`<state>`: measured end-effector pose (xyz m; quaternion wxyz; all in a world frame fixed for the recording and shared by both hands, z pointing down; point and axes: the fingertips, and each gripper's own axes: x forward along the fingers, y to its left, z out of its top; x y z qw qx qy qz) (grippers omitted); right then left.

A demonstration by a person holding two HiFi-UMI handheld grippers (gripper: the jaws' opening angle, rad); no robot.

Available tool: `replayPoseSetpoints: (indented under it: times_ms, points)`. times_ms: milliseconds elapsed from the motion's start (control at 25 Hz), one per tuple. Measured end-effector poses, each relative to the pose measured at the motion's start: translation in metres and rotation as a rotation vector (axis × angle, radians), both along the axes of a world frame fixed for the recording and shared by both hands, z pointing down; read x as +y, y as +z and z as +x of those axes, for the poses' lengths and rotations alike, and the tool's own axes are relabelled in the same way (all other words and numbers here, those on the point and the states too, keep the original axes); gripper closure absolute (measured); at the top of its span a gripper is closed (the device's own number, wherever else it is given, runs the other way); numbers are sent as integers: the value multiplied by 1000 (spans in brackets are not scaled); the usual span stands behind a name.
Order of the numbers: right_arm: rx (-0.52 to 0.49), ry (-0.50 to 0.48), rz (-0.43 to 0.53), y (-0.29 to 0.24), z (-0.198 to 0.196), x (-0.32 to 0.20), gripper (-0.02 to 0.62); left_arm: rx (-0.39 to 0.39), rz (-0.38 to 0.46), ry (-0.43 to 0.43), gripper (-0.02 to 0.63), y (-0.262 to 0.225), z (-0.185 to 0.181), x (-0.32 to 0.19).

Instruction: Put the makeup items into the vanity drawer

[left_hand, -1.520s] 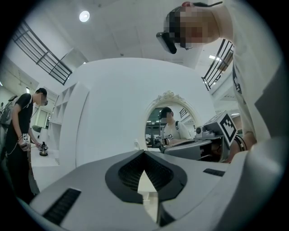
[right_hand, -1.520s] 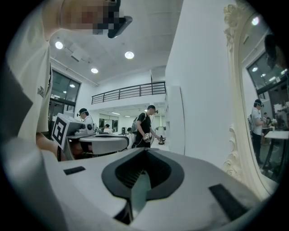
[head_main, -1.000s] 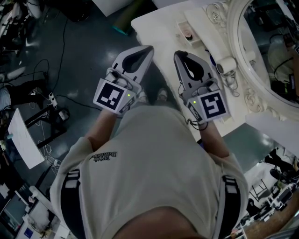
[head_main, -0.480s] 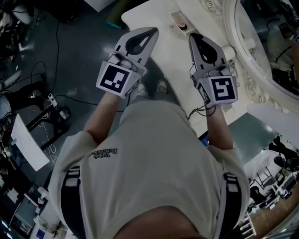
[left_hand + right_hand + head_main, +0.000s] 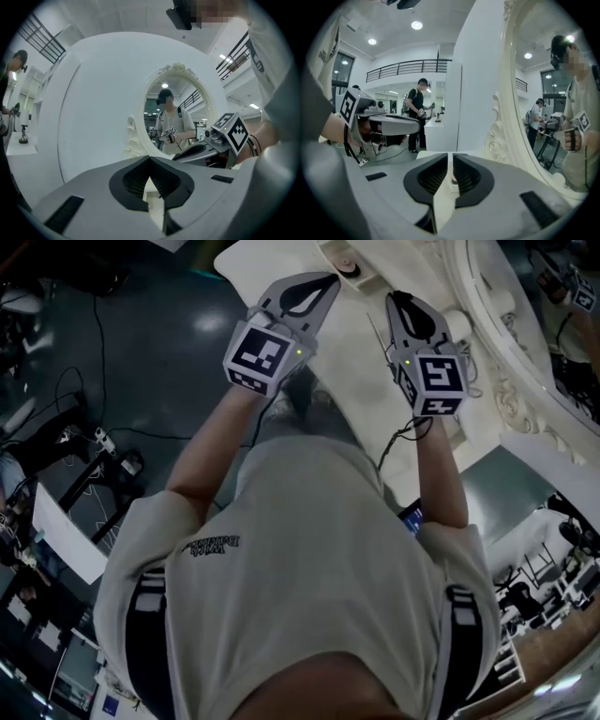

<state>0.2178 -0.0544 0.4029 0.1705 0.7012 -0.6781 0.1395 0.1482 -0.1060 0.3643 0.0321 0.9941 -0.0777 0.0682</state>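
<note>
Both tongs reach out empty over the vanity table.

Head view: the left tongs (image 5: pixel 323 279) and right tongs (image 5: pixel 396 298) point side by side across the white table (image 5: pixel 361 381). The left is above its front edge and the right is nearer the ornate mirror frame (image 5: pixel 511 395). A round pinkish makeup item (image 5: pixel 348 262) sits beyond both tips toward the table's far end, touched by neither.
Left gripper view: the tips are pressed together with nothing caught between them, aimed at the oval mirror (image 5: pixel 176 117).
Right gripper view: the tips stand slightly apart, having just been opening, with nothing held. The table's far end shows through the narrow slit.
</note>
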Motion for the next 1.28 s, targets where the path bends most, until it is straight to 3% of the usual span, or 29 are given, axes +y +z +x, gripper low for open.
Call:
replayPoseSetpoints:
  times_ms: [360,680,960,1280]
  points:
    - [-22,18,-228,126,7,4,535,-120,-60,54,594,92,41,-1]
    - [-38,28,-385,205,21,19,534,-236,-126,99,594,169,53,5]
    - [-70,34,-474,249,28,38,534,-338,-182,128,594,232,51,16]
    - [-93,15,-500,264,23,38,534,-401,-211,134,594,264,48,16]
